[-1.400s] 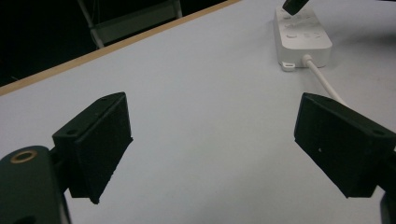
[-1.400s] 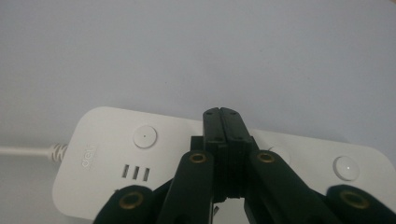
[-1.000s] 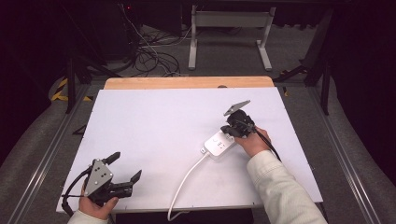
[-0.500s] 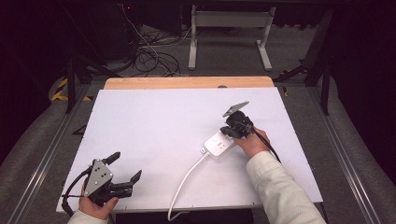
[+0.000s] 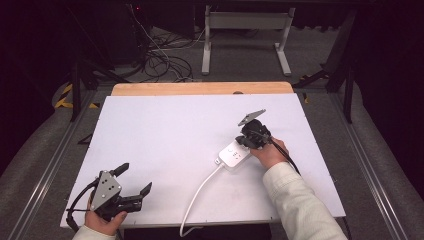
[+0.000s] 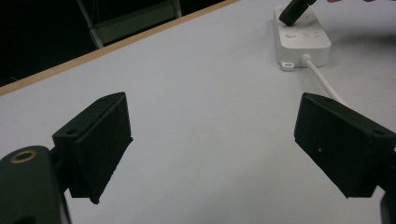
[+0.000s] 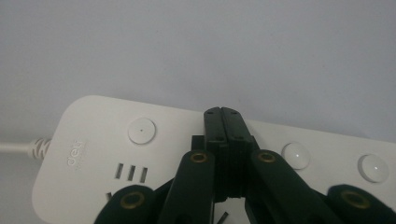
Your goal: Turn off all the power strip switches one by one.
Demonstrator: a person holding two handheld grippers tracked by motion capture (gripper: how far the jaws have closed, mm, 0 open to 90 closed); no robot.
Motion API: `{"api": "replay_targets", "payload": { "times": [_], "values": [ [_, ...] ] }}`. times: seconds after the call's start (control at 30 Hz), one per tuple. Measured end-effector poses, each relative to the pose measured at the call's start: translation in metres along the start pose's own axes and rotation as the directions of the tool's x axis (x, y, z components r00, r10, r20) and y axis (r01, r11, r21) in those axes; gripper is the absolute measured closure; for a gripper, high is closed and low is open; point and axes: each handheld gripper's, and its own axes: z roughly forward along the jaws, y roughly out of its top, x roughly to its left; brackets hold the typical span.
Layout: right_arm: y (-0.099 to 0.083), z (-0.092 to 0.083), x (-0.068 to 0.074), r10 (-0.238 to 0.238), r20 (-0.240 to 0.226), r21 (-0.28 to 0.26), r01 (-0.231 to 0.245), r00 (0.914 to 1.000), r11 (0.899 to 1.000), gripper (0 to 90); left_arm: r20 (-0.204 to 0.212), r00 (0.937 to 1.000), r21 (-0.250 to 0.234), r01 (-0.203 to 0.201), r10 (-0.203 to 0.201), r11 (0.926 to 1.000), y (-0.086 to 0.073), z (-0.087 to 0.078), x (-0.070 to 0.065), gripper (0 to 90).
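Right hand-held gripper parked on white power strip, jaws pressed flat together, nothing pinched between them. Same spot and same tilt as a second ago and half a second ago; no visible shift in hand, strip or cord. Closed tips down on strip's top face in right gripper view, landing between round button on one side and two further buttons on the other, slotted socket just below left. Contact with plastic looks likely, not certain from this angle. Whether a button already got pressed: cannot tell, no light or click visible.

Strip lying flat on bench, right of centre, white cord curling off toward near edge. Seen far off in left gripper view too, with dark tip of other gripper on top of it.

Left hand-held gripper resting at near left corner of bench, jaws spread wide, empty, well apart from strip. Also unmoved.

Reading: nothing changed, so probably a hold or a press in progress, closed tips used as a poking finger on the strip. Next likely a small slide toward a button or a lift off. Risk: strip skidding on smooth bench under sideways push, no second grip steadying it.
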Motion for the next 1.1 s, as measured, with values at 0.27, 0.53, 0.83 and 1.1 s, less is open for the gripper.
{"api": "replay_targets", "payload": {
  "times": [0.27, 0.53, 0.83, 1.1],
  "values": [
    [0.000, 0.000, 0.000, 0.010, 0.002, -0.001, -0.010, 0.9999, 1.000, 90.0, -0.001, 1.0000, -0.002, 0.001, -0.001, 1.0000, 0.000, 0.000, 0.000, 11.6],
    [0.000, 0.001, 0.002, 0.019, 0.014, 0.006, -0.019, 0.9997, 1.000, 90.0, 0.000, 1.0000, -0.003, 0.002, -0.002, 1.0000, 0.000, -0.001, 0.000, 11.6],
    [0.012, -0.029, 0.000, 0.050, -0.020, -0.165, -0.053, 0.9985, 0.985, 90.0, -0.003, 1.0000, 0.001, 0.003, -0.003, 1.0000, -0.001, 0.000, 0.003, 11.6],
    [0.025, -0.044, 0.003, 0.000, 0.010, -0.153, 0.001, 1.0000, 0.988, 90.0, -0.004, 1.0000, -0.004, 0.005, -0.005, 1.0000, 0.000, -0.001, 0.002, 11.6]
  ]
}}
